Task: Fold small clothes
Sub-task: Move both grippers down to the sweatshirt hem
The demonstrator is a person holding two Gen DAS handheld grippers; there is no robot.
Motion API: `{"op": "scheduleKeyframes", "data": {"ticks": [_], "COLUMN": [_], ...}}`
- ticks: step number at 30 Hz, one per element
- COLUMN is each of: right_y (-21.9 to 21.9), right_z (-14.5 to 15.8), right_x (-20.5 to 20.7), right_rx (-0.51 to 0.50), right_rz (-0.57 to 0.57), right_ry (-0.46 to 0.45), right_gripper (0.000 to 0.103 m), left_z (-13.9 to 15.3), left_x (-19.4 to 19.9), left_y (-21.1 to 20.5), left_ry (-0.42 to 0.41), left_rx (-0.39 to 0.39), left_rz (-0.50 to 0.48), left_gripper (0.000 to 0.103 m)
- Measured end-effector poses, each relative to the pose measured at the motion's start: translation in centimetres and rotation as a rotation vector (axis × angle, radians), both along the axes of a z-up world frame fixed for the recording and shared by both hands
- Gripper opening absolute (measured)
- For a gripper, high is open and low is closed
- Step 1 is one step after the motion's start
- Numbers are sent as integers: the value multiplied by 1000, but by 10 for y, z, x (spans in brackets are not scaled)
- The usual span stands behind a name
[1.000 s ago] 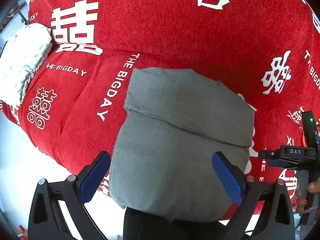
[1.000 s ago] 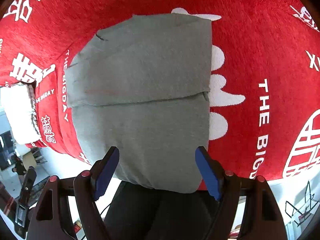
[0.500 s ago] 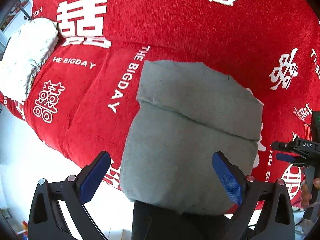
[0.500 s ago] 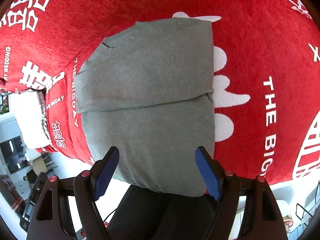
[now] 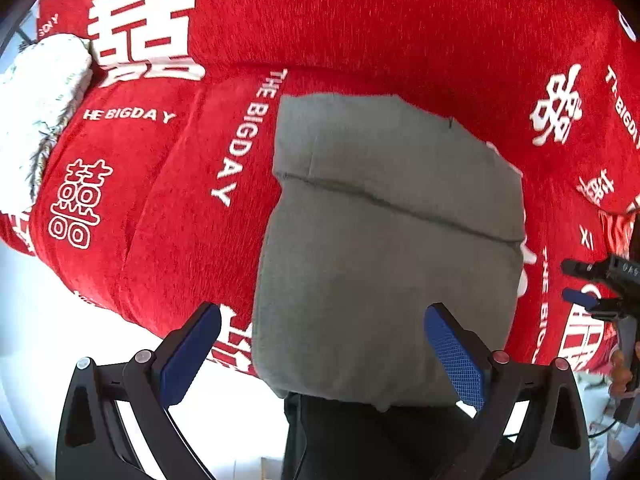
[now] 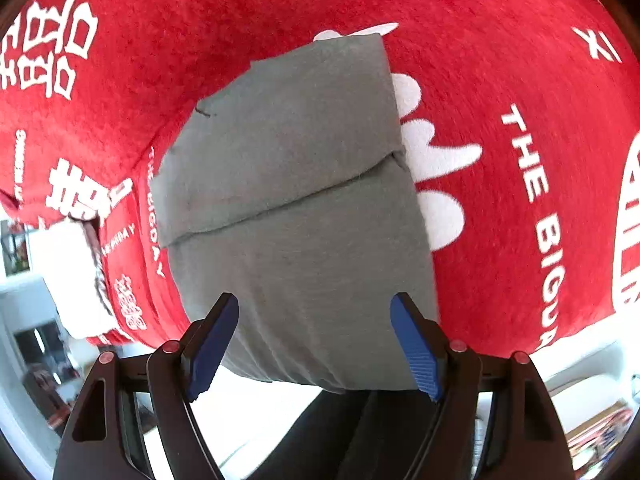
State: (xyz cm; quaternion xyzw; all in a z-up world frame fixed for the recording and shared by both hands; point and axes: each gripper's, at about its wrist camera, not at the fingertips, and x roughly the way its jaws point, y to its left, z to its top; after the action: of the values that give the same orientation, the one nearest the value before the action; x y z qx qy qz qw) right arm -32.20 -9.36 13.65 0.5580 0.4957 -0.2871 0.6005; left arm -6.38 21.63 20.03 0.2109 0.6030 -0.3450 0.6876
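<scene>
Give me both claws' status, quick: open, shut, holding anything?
Left claw: open, holding nothing, above the grey garment.
Right claw: open, holding nothing, above the same garment.

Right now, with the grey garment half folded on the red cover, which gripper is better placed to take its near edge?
Marginally the right gripper: its open jaws straddle the grey garment near its hanging edge. The left gripper, also open, sits partly off its left side, over the red cover.
</scene>
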Motion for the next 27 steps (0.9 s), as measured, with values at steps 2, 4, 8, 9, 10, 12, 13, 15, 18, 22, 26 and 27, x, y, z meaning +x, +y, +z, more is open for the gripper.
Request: {"op": "scheduleKeyframes", "data": {"ticks": [2, 4, 8, 9, 10, 12, 13, 15, 18, 22, 26, 27], "right_y": [14, 28, 58, 64, 70, 80, 84, 90, 94, 98, 105, 108], "right_z": [-3, -6, -16, -19, -21, -28, -31, -40, -57, -88, -114, -119], "right_x": [-3, -7, -19, -22, -25, -32, -35, -43, -52, -65, -81, -84], "right_rx": [7, 0, 12, 12, 10, 10, 12, 23, 34, 82, 98, 105], "right_rz": [-31, -55, -117, -128, -136, -157, -167, -182, -178, -150, -89, -78], "right_ry": [-23, -28, -64, -69, -70, -70, -68, -60, -48, -20, 2, 6], "right_gripper": [81, 81, 81, 81, 81, 81, 81, 81, 81, 81, 81, 81], "left_z": [-8, -16, -36, -43, -50, -65, -71, -84, -102, -127, -161, -170], "left_x": [3, 8, 12, 12, 13, 14, 15, 17, 16, 6, -6, -10], "left_y": [9, 22, 47, 51, 54, 61, 63, 69, 73, 76, 78, 78], "left_ry": [2, 15, 34, 39, 46, 65, 72, 95, 126, 150, 201, 205], "left_rx": [2, 6, 25, 32, 39, 63, 71, 80, 86, 106, 119, 130], "left_rz": [-19, -35, -80, -92, -100, -113, -113, -102, -96, -78, -42, -37], "left_gripper": [102, 102, 102, 102, 102, 102, 102, 102, 102, 102, 102, 102]}}
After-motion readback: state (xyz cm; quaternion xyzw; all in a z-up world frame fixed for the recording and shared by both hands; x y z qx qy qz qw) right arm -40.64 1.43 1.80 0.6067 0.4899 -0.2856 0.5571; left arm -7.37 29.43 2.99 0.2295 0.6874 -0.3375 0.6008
